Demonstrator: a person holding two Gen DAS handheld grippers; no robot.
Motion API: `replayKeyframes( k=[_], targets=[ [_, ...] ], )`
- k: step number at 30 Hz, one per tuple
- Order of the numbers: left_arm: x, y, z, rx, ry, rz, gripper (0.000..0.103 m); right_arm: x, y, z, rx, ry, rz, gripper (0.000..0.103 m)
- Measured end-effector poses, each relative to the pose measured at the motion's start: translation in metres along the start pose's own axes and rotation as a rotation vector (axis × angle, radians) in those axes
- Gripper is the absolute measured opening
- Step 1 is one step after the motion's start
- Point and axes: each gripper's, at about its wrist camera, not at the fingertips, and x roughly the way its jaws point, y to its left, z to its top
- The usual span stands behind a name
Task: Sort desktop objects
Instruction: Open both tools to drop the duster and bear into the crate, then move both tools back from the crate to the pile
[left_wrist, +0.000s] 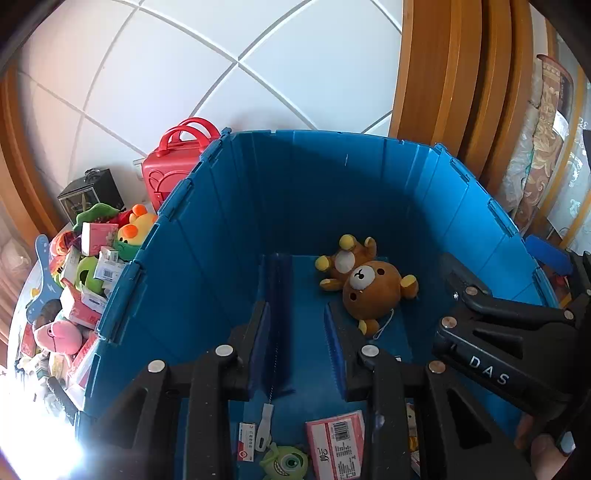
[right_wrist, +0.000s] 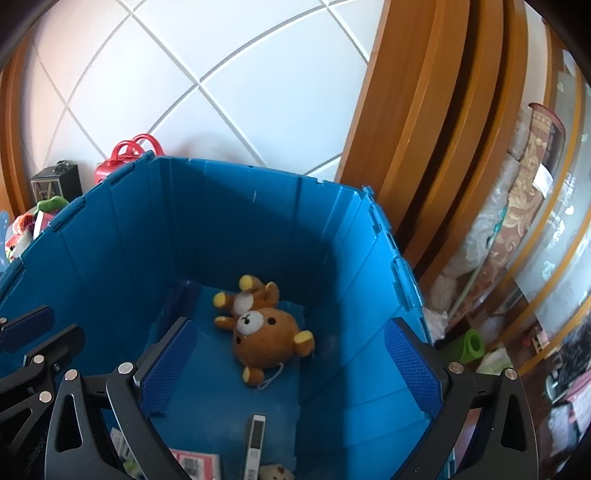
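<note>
Bear plush (right_wrist: 264, 332) in bin; right gripper (right_wrist: 291, 365) wide open, empty.

Your left black two-finger gripper (left_wrist: 297, 347) points steeply downward, its jaws drawn in to a narrow gap with nothing visibly pressed between the blue ribbed pads (left_wrist: 334, 350) (they stand apart, not touching). Your right black two-finger gripper (right_wrist: 291, 365) also tilts downward, its jaws spread as wide as they go, the blue textured pads (right_wrist: 171, 363) empty. In the left wrist view the right gripper sits just beside the left, on its right, and part of your bare hand (left_wrist: 543, 443) shows beneath its frame.
</note>
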Motion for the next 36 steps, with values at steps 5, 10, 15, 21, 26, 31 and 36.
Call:
replayKeyframes(
  k=[5,10,15,21,26,31,36],
  targets=[
    [-0.003,0.002,0.0,-0.007,-0.013,0.005,0.03,-0.002,-0.006,-0.003,0.031,0.011,-0.004,0.103],
    [-0.032,0.01,-0.01,0.004,-0.045,-0.041,0.03,-0.024,-0.018,-0.003,0.085,0.016,0.016,0.103],
    [-0.084,0.028,-0.023,-0.011,-0.137,-0.037,0.03,-0.077,-0.025,-0.011,0.132,-0.054,0.073,0.103],
    [-0.143,0.057,-0.055,-0.05,-0.288,0.046,0.037,-0.134,-0.013,-0.033,0.165,-0.164,0.139,0.103],
    [-0.177,0.099,-0.082,-0.104,-0.392,0.08,0.059,-0.168,0.016,-0.046,0.163,-0.245,0.229,0.103],
    [-0.192,0.143,-0.105,-0.115,-0.42,0.148,0.064,-0.189,0.06,-0.049,0.141,-0.275,0.331,0.103],
    [-0.196,0.206,-0.128,-0.163,-0.413,0.194,0.064,-0.208,0.12,-0.043,0.078,-0.285,0.396,0.103]
  ],
)
